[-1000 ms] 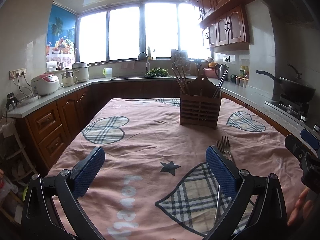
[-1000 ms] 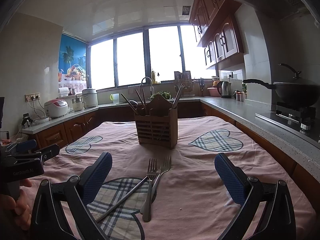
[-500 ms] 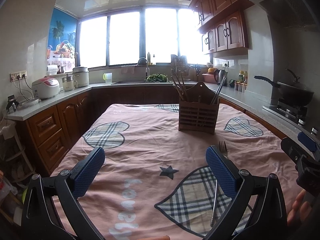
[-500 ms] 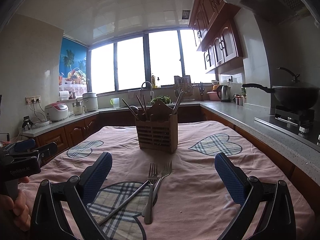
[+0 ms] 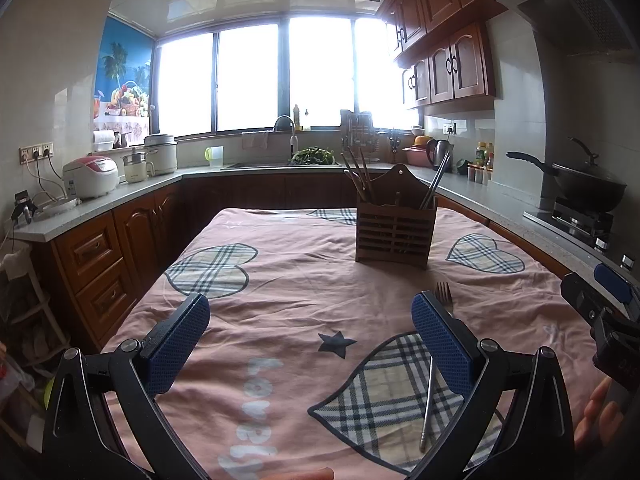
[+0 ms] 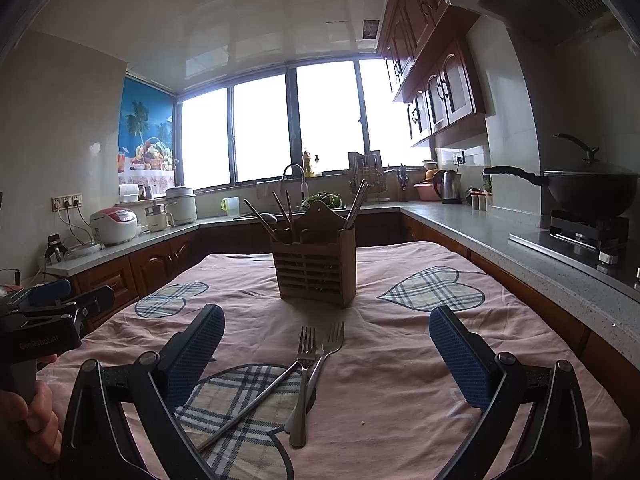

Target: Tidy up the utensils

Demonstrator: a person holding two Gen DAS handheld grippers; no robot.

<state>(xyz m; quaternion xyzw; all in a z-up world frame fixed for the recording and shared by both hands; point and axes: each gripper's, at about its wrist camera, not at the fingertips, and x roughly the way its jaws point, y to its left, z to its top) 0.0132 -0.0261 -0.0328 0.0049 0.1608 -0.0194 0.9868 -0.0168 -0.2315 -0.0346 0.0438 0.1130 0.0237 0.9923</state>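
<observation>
Both the left gripper (image 5: pixel 311 342) and right gripper (image 6: pixel 327 350) are held wide open, empty, above the forks (image 6: pixel 310 364) laid on the tabletop (image 6: pixel 400 360).

Left wrist view: right finger pad (image 5: pixel 440 350) covers most of the fork (image 5: pixel 443 292); only the tines show above it, and I can't tell whether a second fork lies behind. A thin metal handle (image 5: pixel 428 404) comes out below the pad; its upper end is hidden, so fork or chopstick is unclear. Right gripper (image 5: pixel 600 312) is cut by the frame edge, fingers out of sight. Right wrist view: the chopstick (image 6: pixel 248 408) lower end passes behind the left finger (image 6: pixel 192 356). Left gripper (image 6: pixel 52 308) is cropped at the edge. Utensil holder (image 6: pixel 316 268): slats hide the lower parts of its contents. Windows are blown out, nothing readable outside.
</observation>
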